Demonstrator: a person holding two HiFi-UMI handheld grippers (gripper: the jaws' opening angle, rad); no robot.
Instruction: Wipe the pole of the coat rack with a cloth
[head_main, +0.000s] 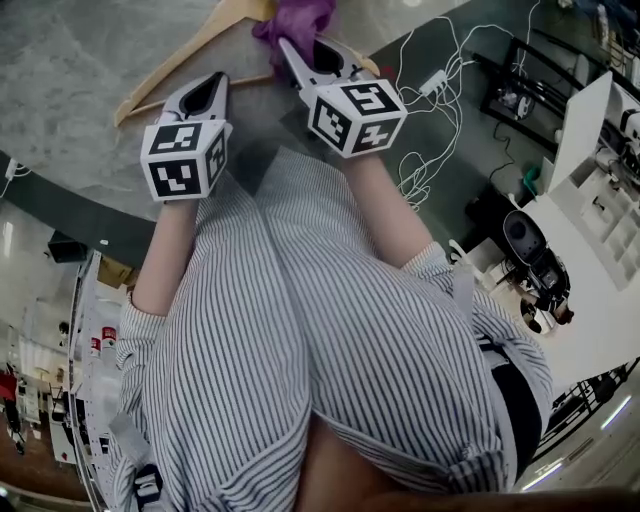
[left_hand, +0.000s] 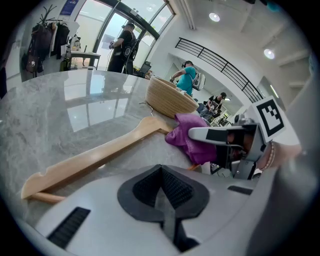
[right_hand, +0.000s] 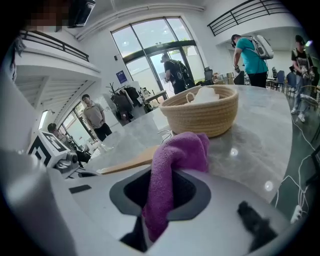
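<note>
The right claw (right_hand: 160, 195) pinches a purple cloth (right_hand: 172, 160), with a loose fold standing up above its jaws. The left claw (left_hand: 162, 192) has its jaws pressed together on nothing. Just beyond the cloth a wooden hanger (left_hand: 95, 157) lies flat on the marble desk (left_hand: 75, 110) (no standing rack shows, so this seems to be the thing to wipe). The cloth sits at the hanger's middle, and its thin lower bar (left_hand: 47, 197) runs out ahead of the left claw. A woven basket (right_hand: 205, 117) stands behind. To wipe well, I judge, press the loose fold down onto the wood and draw it evenly along the length. The left claw should pin one end so the hanger cannot skate.
</note>
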